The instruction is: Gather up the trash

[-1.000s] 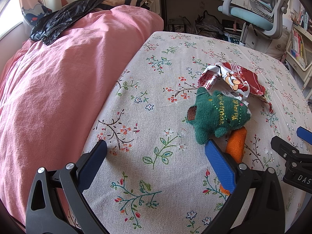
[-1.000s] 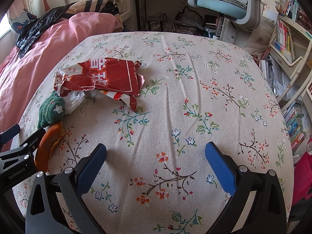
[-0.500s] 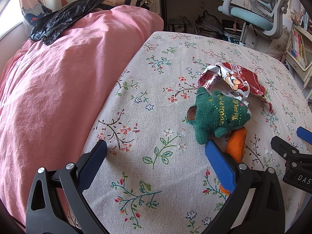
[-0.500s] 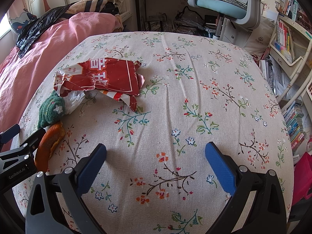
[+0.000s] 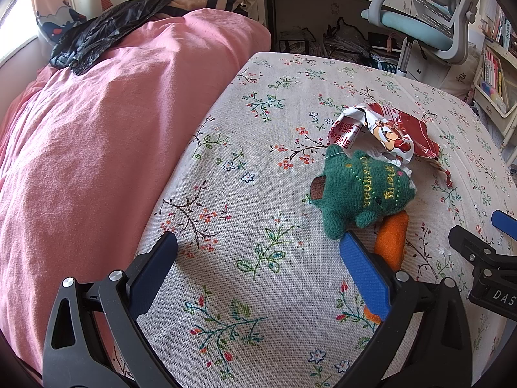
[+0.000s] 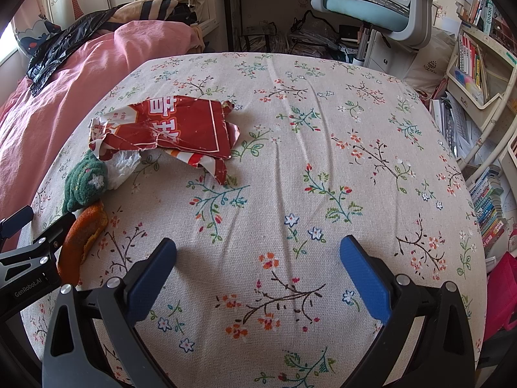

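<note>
Well, wrapper (image 6: pixel 181 129) torn (red, crumpled).

Beside the green plush toy (image 5: pixel 362 194), a torn red wrapper (image 5: pixel 384 132) and orange peel (image 5: pixel 391 239) are seen; the left gripper (image 5: pixel 258 255) is held agape.

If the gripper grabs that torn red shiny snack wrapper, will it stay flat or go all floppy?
The torn red snack wrapper would probably flop and crumple, since it already lies creased and ragged on the floral cloth. It looks thin and light, so a push likely slides it.
</note>
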